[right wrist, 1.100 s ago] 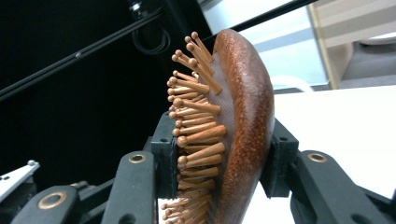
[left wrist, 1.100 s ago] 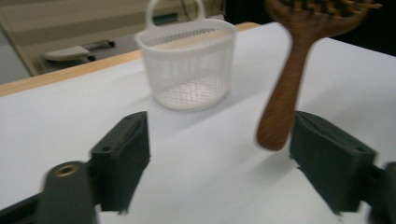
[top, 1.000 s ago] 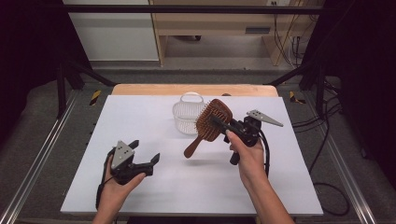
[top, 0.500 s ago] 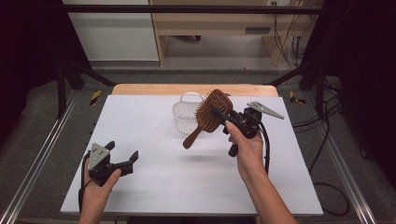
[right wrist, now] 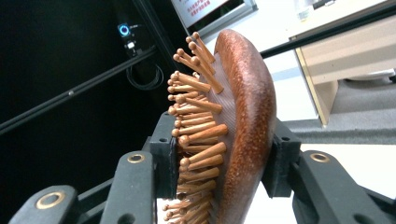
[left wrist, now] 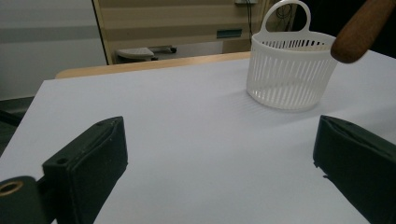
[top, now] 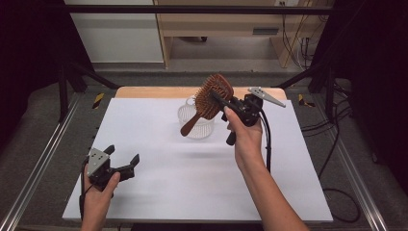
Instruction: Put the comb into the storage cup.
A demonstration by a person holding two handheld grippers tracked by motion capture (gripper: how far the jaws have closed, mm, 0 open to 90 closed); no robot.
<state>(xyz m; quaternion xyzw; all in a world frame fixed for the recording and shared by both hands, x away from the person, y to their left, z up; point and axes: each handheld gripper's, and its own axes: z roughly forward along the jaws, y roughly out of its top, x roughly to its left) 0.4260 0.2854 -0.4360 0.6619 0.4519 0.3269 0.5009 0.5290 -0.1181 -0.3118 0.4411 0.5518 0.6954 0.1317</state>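
The right gripper was clamped on the head of a wooden hairbrush, one jaw on the bristle side and the other on the smooth back, as the right gripper view showed. The brush hung in the air with its handle sloping down over the near rim of the white basket, just below the tool. To do it well, the handle end should be lined up over the basket's mouth and lowered gently before the grip was eased. The left gripper rested wide open and empty, well apart from the basket
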